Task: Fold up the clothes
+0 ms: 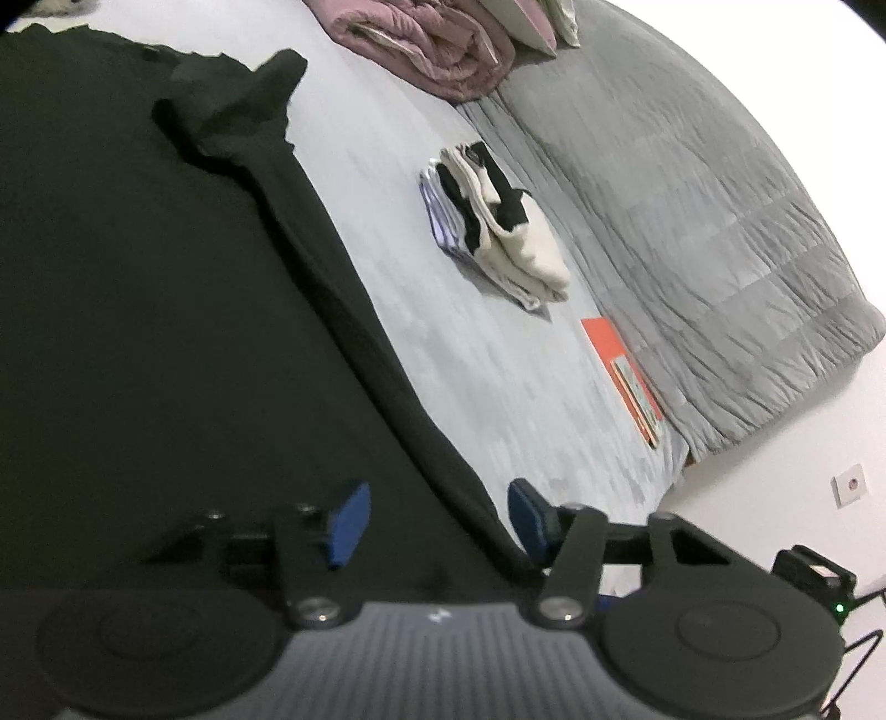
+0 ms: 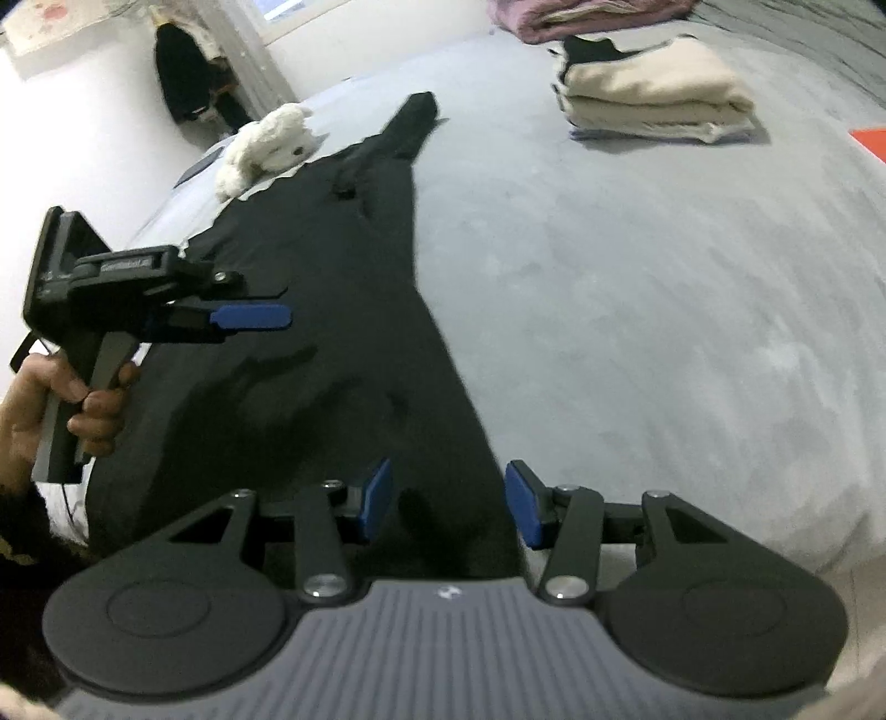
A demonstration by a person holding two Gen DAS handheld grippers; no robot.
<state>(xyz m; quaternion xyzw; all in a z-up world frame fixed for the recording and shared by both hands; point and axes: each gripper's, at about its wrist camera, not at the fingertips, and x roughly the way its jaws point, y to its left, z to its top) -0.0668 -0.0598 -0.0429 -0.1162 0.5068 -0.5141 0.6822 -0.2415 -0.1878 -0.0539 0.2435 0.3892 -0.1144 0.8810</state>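
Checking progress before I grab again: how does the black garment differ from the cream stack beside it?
The black garment is dark and lies spread out long across the bed, with one narrow end reaching far up. The cream stack is pale, with black patches, folded into a compact pile. The black garment sits between the right gripper's open fingers; the cream stack lies beyond them. Both rest on the bed.

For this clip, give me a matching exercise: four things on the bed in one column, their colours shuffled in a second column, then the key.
Things:
1. garment spread flat
2. plush toy
3. rolled quilt
4. flat card beside the grey blanket

Colours:
A. orange
B. white
C. black
D. dusty pink

Pairs: 1-C, 2-B, 3-D, 4-A
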